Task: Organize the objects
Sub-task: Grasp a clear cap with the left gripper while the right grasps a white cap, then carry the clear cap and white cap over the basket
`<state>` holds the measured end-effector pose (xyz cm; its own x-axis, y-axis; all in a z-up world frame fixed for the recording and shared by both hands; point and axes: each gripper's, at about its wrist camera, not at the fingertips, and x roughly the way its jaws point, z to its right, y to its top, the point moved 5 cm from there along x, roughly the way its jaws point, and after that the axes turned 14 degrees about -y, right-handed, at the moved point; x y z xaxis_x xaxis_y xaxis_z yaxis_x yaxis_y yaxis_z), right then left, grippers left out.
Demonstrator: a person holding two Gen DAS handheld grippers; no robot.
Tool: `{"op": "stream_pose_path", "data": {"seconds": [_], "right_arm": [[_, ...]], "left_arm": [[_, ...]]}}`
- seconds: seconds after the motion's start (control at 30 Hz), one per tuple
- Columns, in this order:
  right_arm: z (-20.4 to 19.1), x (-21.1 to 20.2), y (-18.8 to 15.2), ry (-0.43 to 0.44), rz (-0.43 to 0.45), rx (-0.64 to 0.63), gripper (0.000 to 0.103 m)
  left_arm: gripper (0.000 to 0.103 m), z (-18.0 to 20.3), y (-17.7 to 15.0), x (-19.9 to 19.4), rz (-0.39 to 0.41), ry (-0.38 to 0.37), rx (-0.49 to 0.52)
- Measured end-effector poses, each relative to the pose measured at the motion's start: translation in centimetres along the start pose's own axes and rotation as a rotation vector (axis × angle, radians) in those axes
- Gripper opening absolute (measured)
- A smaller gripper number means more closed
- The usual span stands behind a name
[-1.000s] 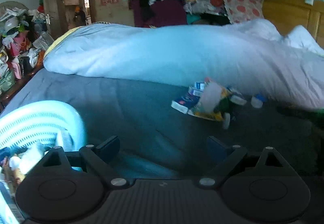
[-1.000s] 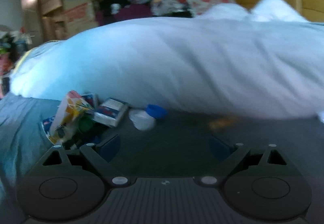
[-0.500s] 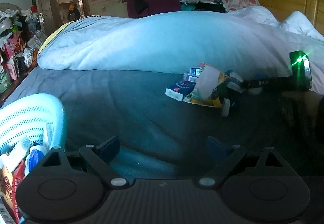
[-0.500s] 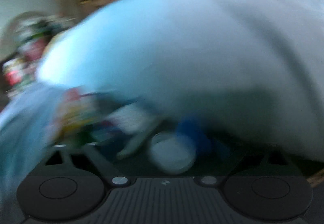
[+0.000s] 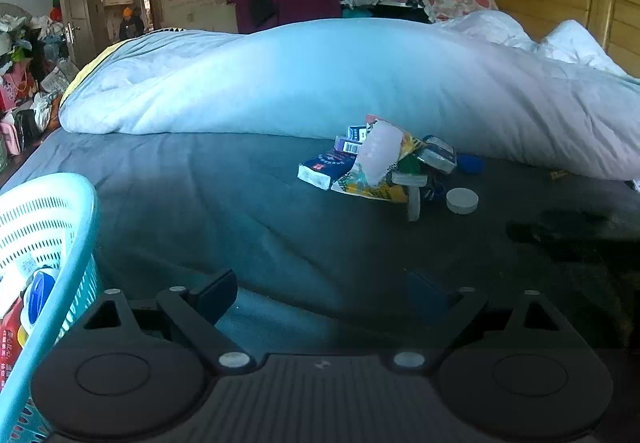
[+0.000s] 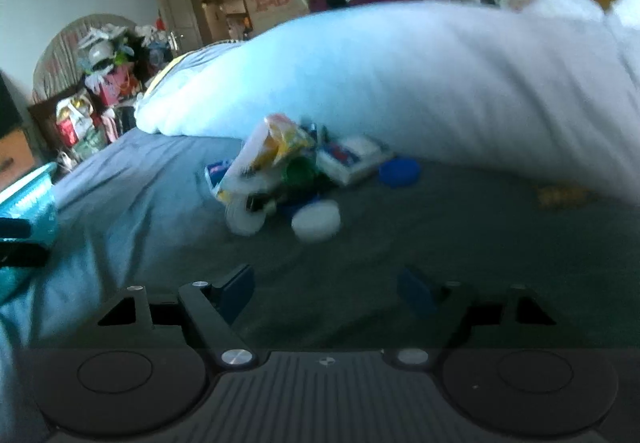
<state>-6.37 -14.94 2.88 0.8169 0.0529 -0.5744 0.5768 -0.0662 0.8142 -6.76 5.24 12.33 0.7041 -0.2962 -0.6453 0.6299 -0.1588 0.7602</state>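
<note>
A rolled white duvet (image 5: 320, 83) lies along the far side of the bed (image 5: 200, 203), its long axis running edge to edge. A turquoise basket (image 5: 48, 227) sits at the bed's near left corner, part-filled. The pile of packets (image 5: 376, 163) rests against the duvet, with a white lid (image 5: 462, 200) and blue lid (image 6: 399, 171) beside it. Left gripper (image 5: 320, 295) fingers are spread wide, empty. Right gripper (image 6: 326, 291) fingers are opening, nothing between them.

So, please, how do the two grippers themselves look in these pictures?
Both look alike. The left gripper and the right gripper have black triangular linkages with silver pivot screws, round discs on a ribbed black base, and dark blue fingers. No cables, hands or sleeves show.
</note>
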Motion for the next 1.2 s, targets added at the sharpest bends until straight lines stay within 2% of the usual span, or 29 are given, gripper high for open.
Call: {"op": "stream_pose_path", "data": {"seconds": [0.1, 0.23, 0.27, 0.33, 0.4, 0.47, 0.6, 0.73, 0.8, 0.87, 0.93, 0.97, 1.03, 1.2], "right_arm": [[-1.2, 2.8, 1.9, -0.028, 0.015, -0.057, 0.071], [-2.8, 7.5, 3.4, -0.058, -0.05, -0.142, 0.061], [-2.7, 8.1, 3.2, -0.067, -0.065, -0.161, 0.056], [-2.3, 8.4, 2.5, -0.092, -0.071, -0.179, 0.04], [-1.6, 7.2, 1.9, -0.098, -0.053, -0.149, 0.04], [-0.7, 5.0, 1.3, -0.095, -0.025, -0.088, 0.04], [1.1, 1.0, -1.2, -0.101, -0.018, 0.013, 0.04], [2.0, 0.4, -2.1, -0.074, -0.041, 0.063, 0.04], [2.1, 1.0, -1.9, -0.07, -0.045, 0.075, 0.04], [2.3, 1.2, -2.0, -0.061, -0.049, 0.087, 0.04], [2.2, 1.2, -2.0, -0.057, -0.047, 0.088, 0.04], [2.2, 1.2, -1.9, -0.058, -0.046, 0.091, 0.04], [2.3, 1.3, -1.7, -0.061, -0.042, 0.098, 0.04], [2.0, 0.1, -1.2, -0.069, -0.005, 0.091, 0.04]], "left_arm": [[0.093, 0.2, 0.2, 0.3, 0.001, -0.001, 0.008], [0.092, 0.6, 0.9, 1.3, 0.01, -0.012, 0.027], [0.092, 0.7, 1.2, 1.7, 0.017, -0.022, 0.033], [0.088, 1.2, 2.2, 3.1, 0.039, -0.049, 0.044], [0.079, 1.9, 3.3, 4.9, 0.056, -0.08, 0.055], [0.074, 2.6, 4.6, 7.5, 0.077, -0.11, 0.071], [0.073, 4.1, 6.6, 12.5, 0.098, -0.152, 0.11], [0.07, 4.7, 6.8, 17.0, 0.037, -0.14, 0.116], [0.063, 4.6, 6.5, 18.0, 0.015, -0.136, 0.111], [0.059, 4.5, 6.5, 18.5, 0.011, -0.139, 0.106], [0.05, 4.4, 6.6, 18.8, 0.015, -0.137, 0.102], [0.043, 4.4, 6.6, 18.9, 0.014, -0.14, 0.097], [0.043, 4.3, 6.8, 18.6, 0.01, -0.144, 0.084], [0.043, 4.3, 7.8, 14.4, 0.086, -0.108, 0.091]]}}
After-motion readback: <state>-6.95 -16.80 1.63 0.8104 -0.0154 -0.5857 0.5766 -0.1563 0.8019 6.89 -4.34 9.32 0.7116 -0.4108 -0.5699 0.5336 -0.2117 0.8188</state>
